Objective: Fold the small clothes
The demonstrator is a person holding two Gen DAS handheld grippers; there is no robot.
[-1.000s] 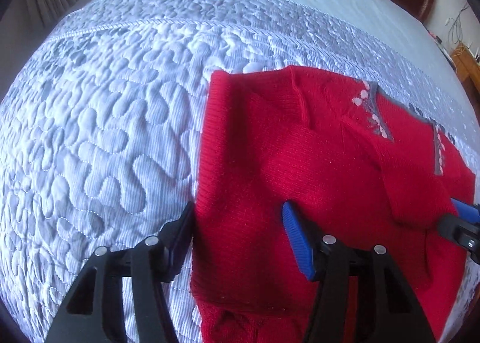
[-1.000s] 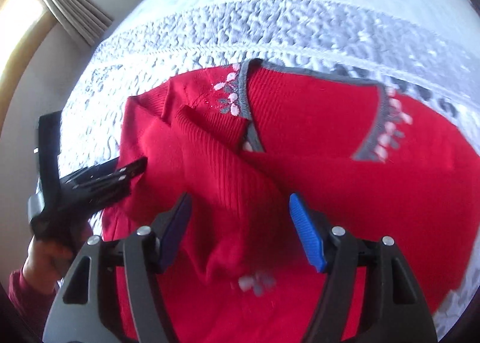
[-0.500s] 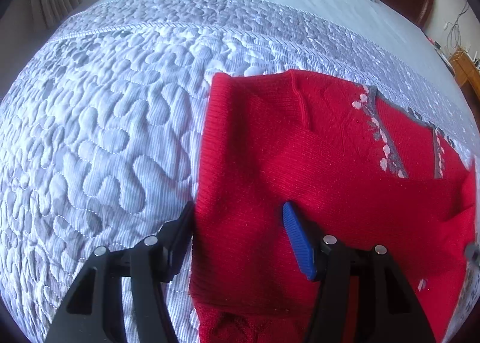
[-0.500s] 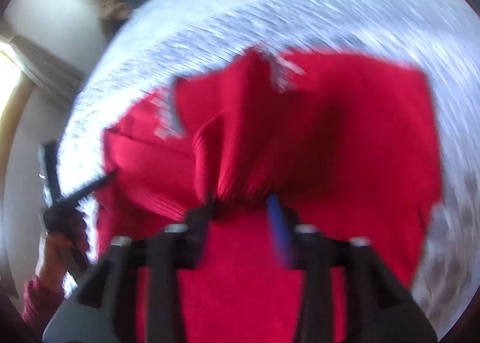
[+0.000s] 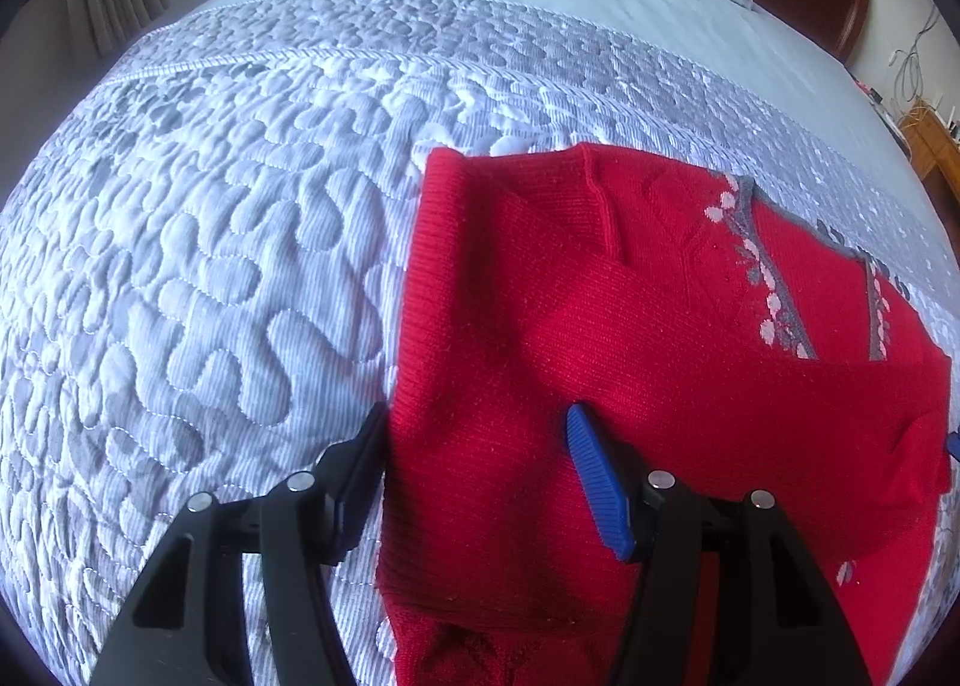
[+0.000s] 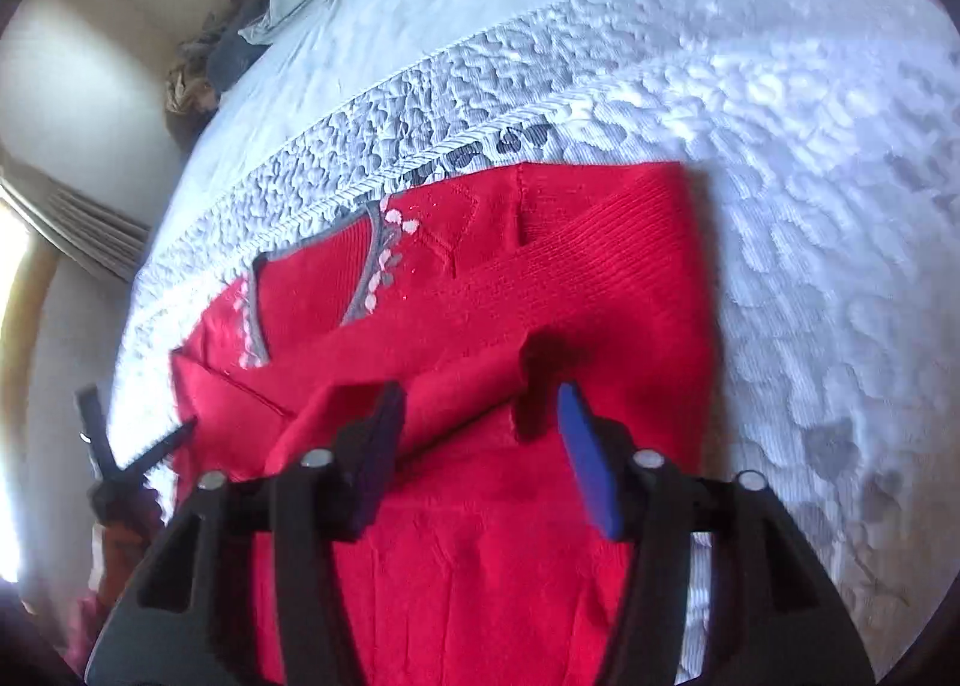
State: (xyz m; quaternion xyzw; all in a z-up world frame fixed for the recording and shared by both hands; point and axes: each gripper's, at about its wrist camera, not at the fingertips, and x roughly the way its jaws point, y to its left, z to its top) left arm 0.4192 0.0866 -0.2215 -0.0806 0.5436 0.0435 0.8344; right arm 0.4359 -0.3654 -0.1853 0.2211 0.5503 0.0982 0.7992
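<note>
Sweater (image 5: 630, 338) on the bed (image 5: 240, 206), both claws spread wide, holding nothing
My right view alone shows left claw (image 6: 129, 467); right claw (image 6: 480, 446) hovers over a folded sleeve, collar facing the headboard

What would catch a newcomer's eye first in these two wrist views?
The bright red knit sweater, with its grey, pink-flowered neckline, lies partly folded on the pale quilted bedspread. The open left gripper straddles its ribbed side edge, and the open right gripper hangs over the folded sleeve.
</note>
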